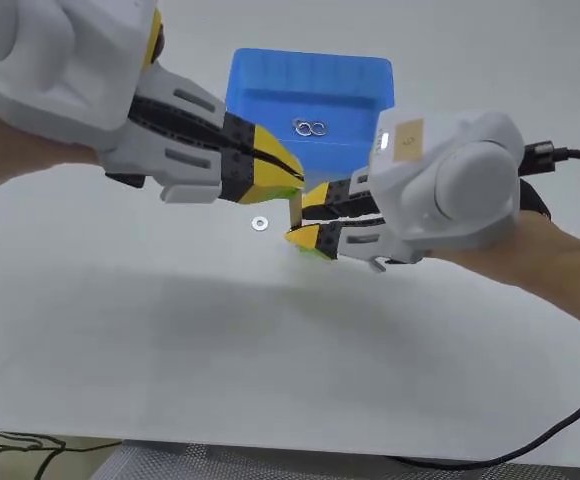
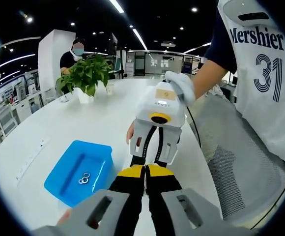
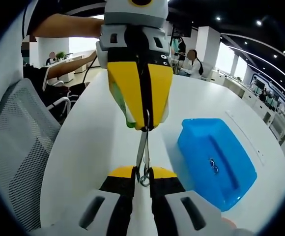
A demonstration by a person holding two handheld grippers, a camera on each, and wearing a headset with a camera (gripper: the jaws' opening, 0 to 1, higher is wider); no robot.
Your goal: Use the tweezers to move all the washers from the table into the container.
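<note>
On the table: open white top all round; its near edge runs along the bottom of the head view.
Washer: a small silver ring, loose on the table, on the near side of the container and apart from it.
In the container: two more washers, touching.
Right gripper view: the tweezers bridge both claws.
Left gripper: closed on the tweezers' far end.
Right gripper: closed on their near end.

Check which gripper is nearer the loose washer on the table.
Right, narrowly. The right gripper has its jaws ending just beside the washer in the head view. The left gripper reaches in from farther up the picture. Their heights can't be judged.
</note>
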